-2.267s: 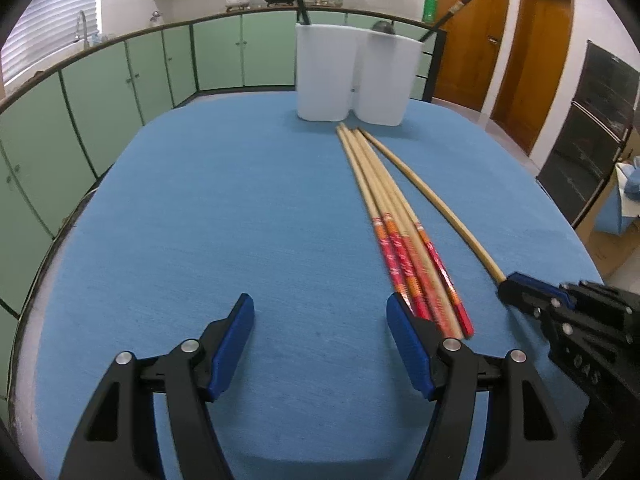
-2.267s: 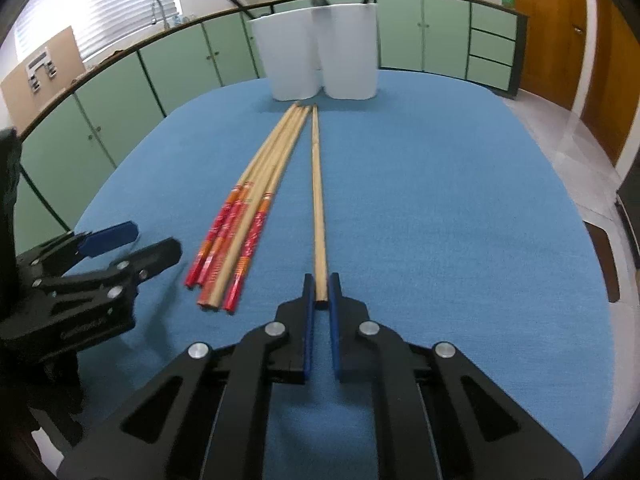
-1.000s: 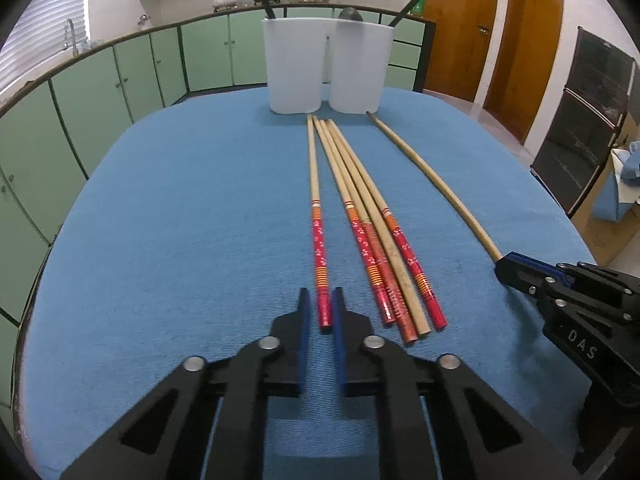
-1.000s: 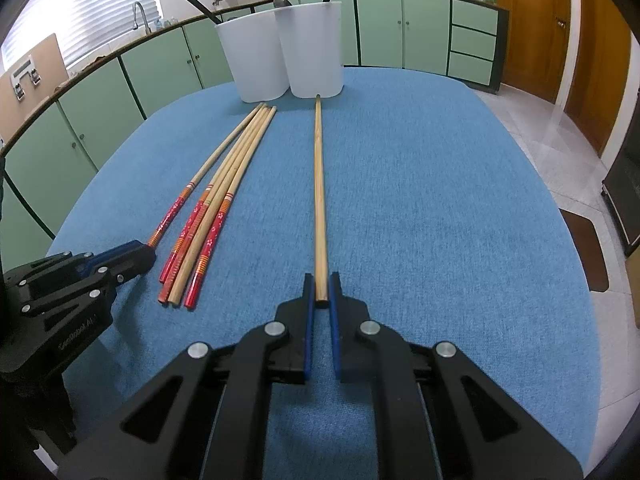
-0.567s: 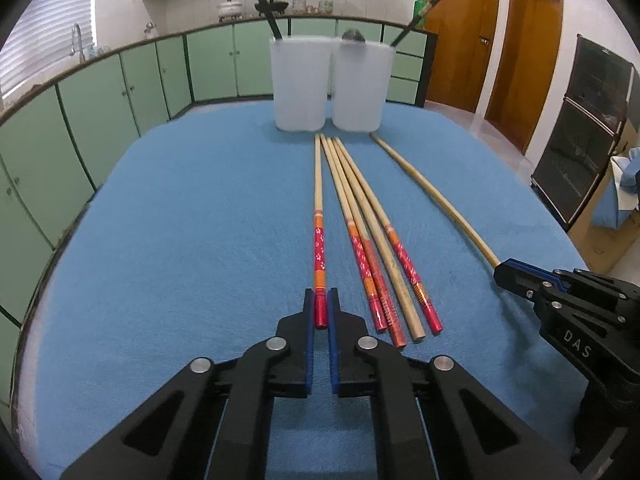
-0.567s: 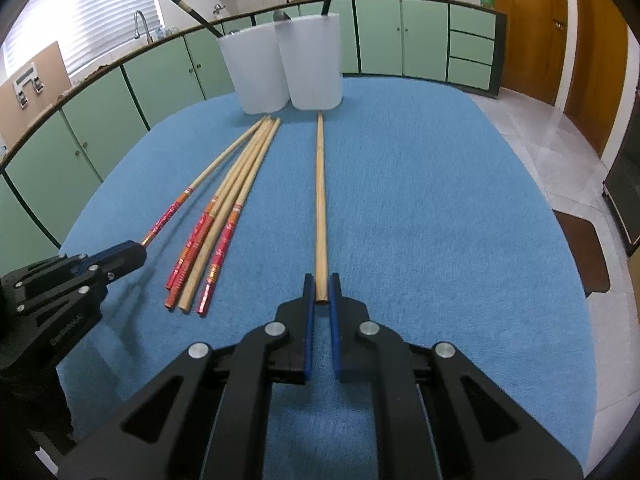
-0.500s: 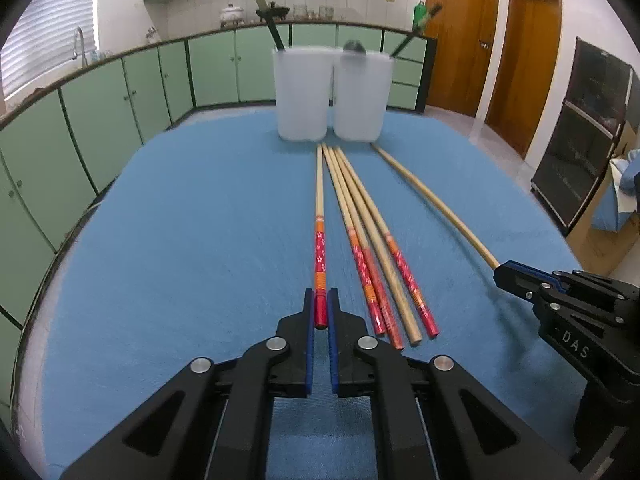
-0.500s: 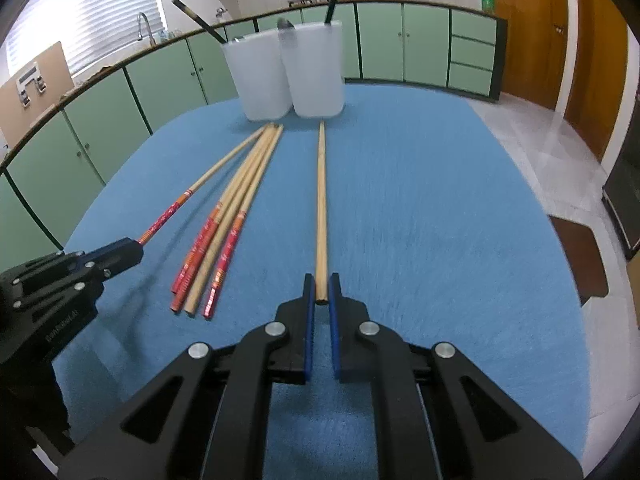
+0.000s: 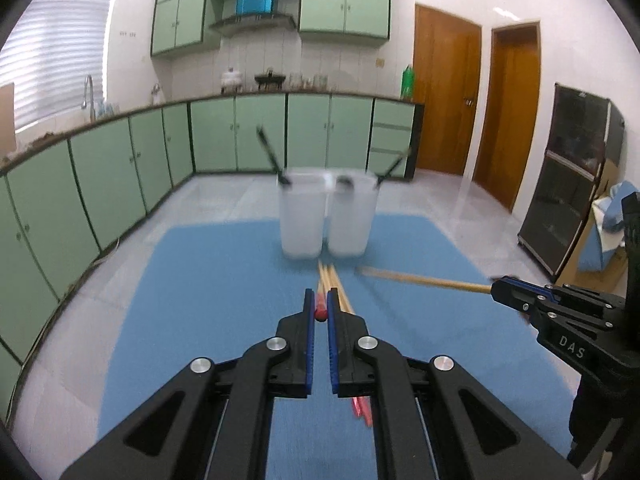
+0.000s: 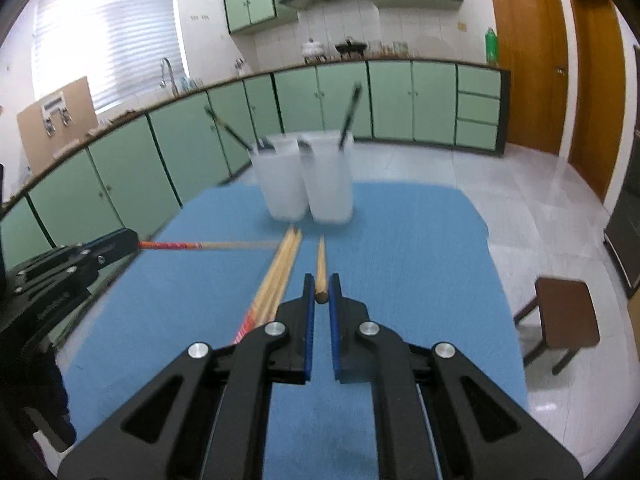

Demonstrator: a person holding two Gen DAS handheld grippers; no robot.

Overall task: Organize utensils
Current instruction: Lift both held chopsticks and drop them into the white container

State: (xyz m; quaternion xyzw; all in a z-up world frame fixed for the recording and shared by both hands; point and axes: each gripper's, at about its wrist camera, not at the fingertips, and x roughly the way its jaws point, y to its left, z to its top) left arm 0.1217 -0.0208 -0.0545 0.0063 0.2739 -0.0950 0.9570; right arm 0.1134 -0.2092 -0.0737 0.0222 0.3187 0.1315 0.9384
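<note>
**One chopstick in each gripper, both aimed at the cups**

Your left gripper [image 9: 321, 312] has its jaws nearly closed, pinching the red-patterned chopstick [image 9: 321, 309] by its very end. From the left wrist view you see only that red tip end-on; the right wrist view shows the rest of the shaft [image 10: 208, 245] running out from the gripper at 9 o'clock toward the cups. Your right gripper [image 10: 320, 294] is likewise clamped almost shut on the butt of the plain wooden chopstick [image 10: 321, 276], which points away to 12 o'clock.

An end grip makes sense here: it leaves the whole length free ahead of the jaws, so the far tip can go into a cup first.

The two white cups [image 9: 326, 216] stand side by side at 12 o'clock on the blue tablecloth [image 9: 208, 304], each already holding a dark utensil [image 9: 272, 156] that leans outward. Those handles take up part of each opening, so aim for the clear side.

The remaining chopsticks [image 10: 280, 276] lie bundled on the cloth, tips toward the cups, just left of your right-hand stick. Motion blur makes it hard to count them, probably three or four.

Both sticks look to be off the cloth, so the next job is likely steering each tip over a rim.
</note>
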